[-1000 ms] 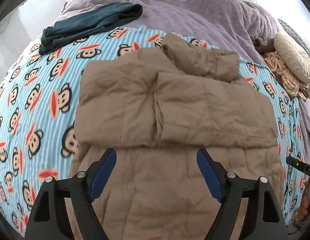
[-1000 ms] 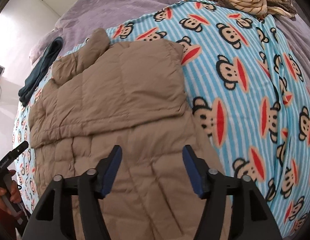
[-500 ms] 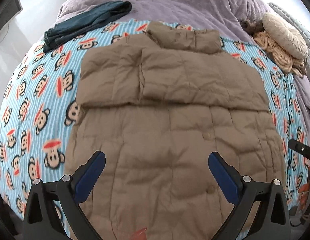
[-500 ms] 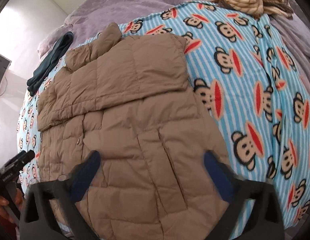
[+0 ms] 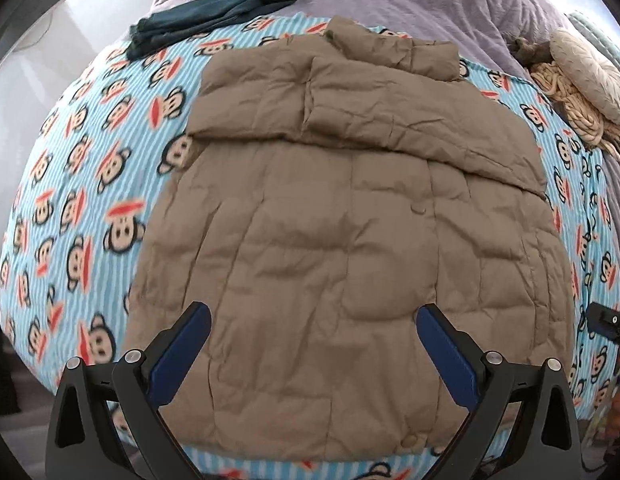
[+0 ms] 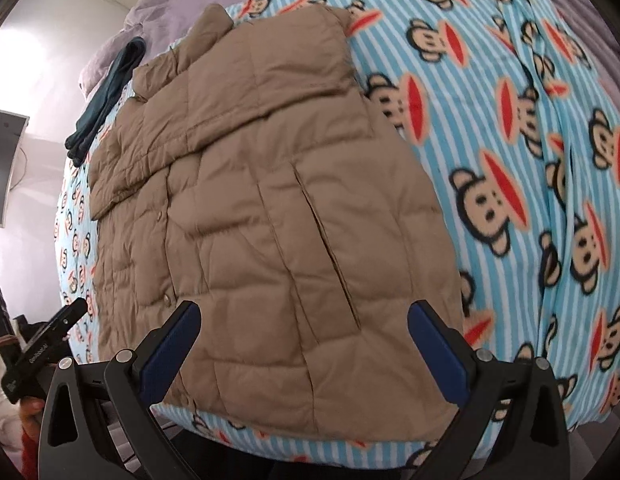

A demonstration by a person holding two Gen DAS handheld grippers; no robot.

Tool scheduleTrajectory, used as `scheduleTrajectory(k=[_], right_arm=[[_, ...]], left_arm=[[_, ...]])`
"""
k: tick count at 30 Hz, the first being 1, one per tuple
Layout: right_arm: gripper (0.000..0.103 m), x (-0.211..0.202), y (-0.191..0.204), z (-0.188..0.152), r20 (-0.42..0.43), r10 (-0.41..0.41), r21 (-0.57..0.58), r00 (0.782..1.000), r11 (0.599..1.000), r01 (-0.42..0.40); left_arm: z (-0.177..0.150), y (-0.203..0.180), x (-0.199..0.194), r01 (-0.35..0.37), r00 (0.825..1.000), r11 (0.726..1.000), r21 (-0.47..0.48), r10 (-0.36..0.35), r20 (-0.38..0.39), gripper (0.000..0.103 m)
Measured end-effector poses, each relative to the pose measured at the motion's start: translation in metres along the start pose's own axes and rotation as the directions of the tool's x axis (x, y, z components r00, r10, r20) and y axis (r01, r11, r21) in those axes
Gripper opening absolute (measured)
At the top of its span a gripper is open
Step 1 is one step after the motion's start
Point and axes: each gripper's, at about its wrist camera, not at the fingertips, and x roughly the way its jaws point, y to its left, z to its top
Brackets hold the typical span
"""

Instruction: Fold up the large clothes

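left gripper (image 5: pixel 312 322) and right gripper (image 6: pixel 304 320) both hang over the near hem of the tan puffer jacket (image 5: pixel 350 248), jaws just spread wide, nothing between them; the jacket lies flat on the monkey-print blanket (image 5: pixel 70 184), sleeves folded across its chest; dark jeans (image 5: pixel 214 8) beyond its collar.

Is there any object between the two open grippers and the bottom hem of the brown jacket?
Nothing visible is. The left gripper and right gripper are open above the brown jacket, whose hem lies bare on the monkey blanket. The folded dark garment lies far off.
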Motion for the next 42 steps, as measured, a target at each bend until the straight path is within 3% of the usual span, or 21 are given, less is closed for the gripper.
scheduleTrajectory(k=[6,13,20,24,28,32,37,42], right_arm=[[0.103,0.002,-0.011,-0.015,-0.048,0.036,0.025,0.998,0.999,-0.035],[0.103,0.013,-0.018,-0.044,-0.059,0.116,0.140,0.991,0.984,-0.107],[0.103,0.026,-0.017,-0.086,-0.026,0.125,0.265,0.992,0.958,-0.114],[0.103,0.030,-0.017,-0.109,-0.011,0.106,0.314,0.994,0.944,-0.098],[0.103,0.035,-0.025,-0.129,0.010,0.127,0.384,0.992,0.915,-0.121],[0.103,0.041,-0.039,-0.143,0.049,0.163,0.461,0.985,0.872,-0.167],[0.103,0.048,-0.053,-0.153,0.111,0.217,0.536,0.970,0.809,-0.242],[0.103,0.054,-0.057,-0.153,0.184,0.264,0.570,0.947,0.756,-0.322]], left_arm=[[-0.026,0.004,-0.004,-0.023,1.000,0.999,-0.038,0.022,-0.016,0.103],[-0.051,0.025,0.005,-0.009,0.999,0.999,-0.036,0.008,-0.052,0.103],[-0.083,0.063,0.025,0.040,0.992,0.999,-0.031,-0.043,-0.116,0.103],[-0.104,0.092,0.029,0.118,0.981,0.989,-0.094,-0.131,-0.140,0.103],[-0.123,0.126,0.037,0.216,0.959,0.954,-0.208,-0.248,-0.138,0.103],[-0.139,0.155,0.063,0.292,0.917,0.893,-0.341,-0.363,-0.165,0.103],[-0.134,0.161,0.076,0.374,0.884,0.839,-0.395,-0.452,-0.122,0.103],[-0.115,0.154,0.083,0.400,0.878,0.836,-0.376,-0.467,-0.103,0.103]])
